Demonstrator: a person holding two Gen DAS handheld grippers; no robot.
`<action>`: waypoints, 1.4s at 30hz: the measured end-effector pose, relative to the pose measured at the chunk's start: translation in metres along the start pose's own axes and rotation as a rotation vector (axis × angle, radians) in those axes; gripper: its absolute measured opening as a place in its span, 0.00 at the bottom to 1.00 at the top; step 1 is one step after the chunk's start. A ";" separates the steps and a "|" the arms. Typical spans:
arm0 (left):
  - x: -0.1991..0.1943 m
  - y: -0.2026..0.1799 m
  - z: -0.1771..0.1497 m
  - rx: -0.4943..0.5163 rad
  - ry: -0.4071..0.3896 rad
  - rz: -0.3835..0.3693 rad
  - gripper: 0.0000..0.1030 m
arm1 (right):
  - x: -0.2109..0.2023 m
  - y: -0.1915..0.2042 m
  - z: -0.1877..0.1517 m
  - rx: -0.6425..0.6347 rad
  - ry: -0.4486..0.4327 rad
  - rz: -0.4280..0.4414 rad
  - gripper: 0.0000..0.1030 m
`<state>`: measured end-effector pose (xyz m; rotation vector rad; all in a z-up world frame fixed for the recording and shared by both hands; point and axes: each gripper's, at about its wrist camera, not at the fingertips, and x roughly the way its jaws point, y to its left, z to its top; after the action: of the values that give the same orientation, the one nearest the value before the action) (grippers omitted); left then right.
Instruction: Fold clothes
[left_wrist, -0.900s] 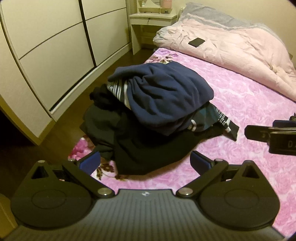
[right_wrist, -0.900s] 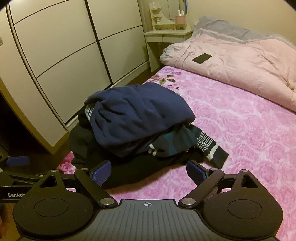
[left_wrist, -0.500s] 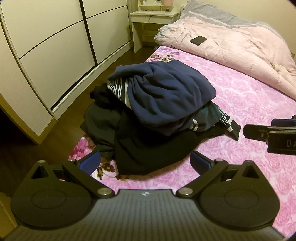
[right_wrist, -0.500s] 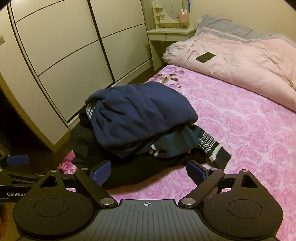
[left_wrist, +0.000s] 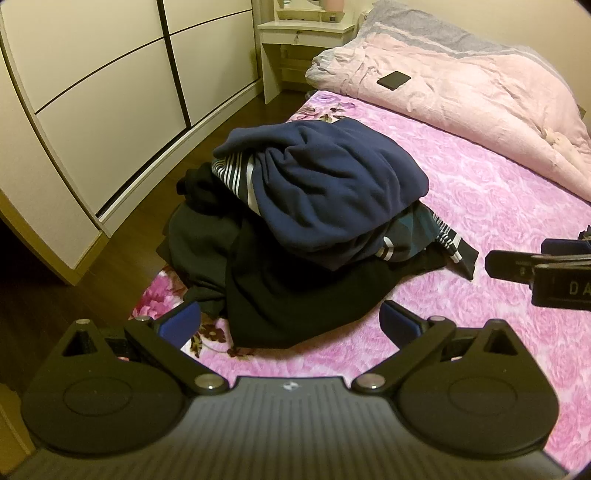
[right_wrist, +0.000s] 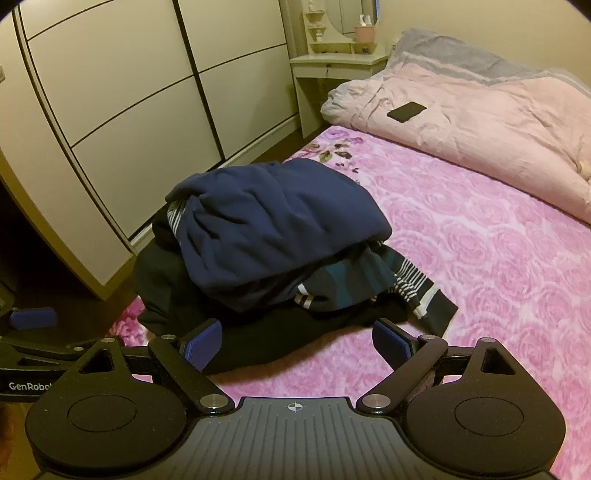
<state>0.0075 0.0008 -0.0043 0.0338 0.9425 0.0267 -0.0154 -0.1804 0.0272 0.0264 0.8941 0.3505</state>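
Pink floral bed (left_wrist: 498, 206) carries everything. Pink duvet (right_wrist: 480, 122) bunched at far end, dark phone (right_wrist: 406, 111) on it. Clothes pile at near-left edge: black garment (left_wrist: 295, 295) at bottom, striped garment (right_wrist: 354, 284) between, navy sweatshirt (left_wrist: 332, 192) on top. Left gripper (left_wrist: 290, 325) and right gripper (right_wrist: 297, 343) both level, short of pile, jaws spread wide, holding nothing.

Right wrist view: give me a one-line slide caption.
Right gripper, fingers open, faces a pile topped by a navy top on the pink bed, with no garment picked yet.
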 end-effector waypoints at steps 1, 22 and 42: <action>0.000 0.000 0.000 0.000 0.002 -0.001 0.99 | 0.000 0.000 0.000 0.000 0.001 0.000 0.88; -0.002 0.006 -0.005 -0.005 0.008 -0.005 0.99 | 0.004 0.011 -0.004 -0.010 0.009 0.002 0.88; -0.002 -0.003 -0.021 0.040 0.016 0.037 0.98 | 0.008 -0.010 -0.008 -0.150 0.006 0.049 0.88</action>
<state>-0.0109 -0.0017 -0.0156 0.0882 0.9581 0.0422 -0.0144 -0.1884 0.0142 -0.0915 0.8719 0.4625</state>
